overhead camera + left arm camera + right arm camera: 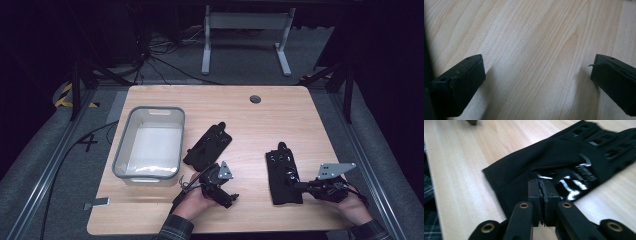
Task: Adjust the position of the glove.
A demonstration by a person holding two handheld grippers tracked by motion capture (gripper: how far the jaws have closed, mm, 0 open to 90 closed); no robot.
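- Your right gripper [299, 185] sits near the desk's [250, 120] front right corner. In the right gripper view its jaws are pressed together, pad against pad, over the black glove [564, 162]. You cannot tell whether a fold of fabric is pinched between them.
- That right-hand glove [283, 172] lies flat on the right half of the desk, towards the front edge, its fingers pointing at the far edge. White printing shows on its back.
- Your left gripper [232, 197] rests near the front edge, left of centre. In the left gripper view its jaws stand wide apart, with bare wood between them and nothing held.
- A second black glove [209, 145] lies near the desk's middle, just beyond your left gripper and apart from it.
- A grey tub [120, 150] stands along the left edge, just left of that second glove. Its inside looks pale.
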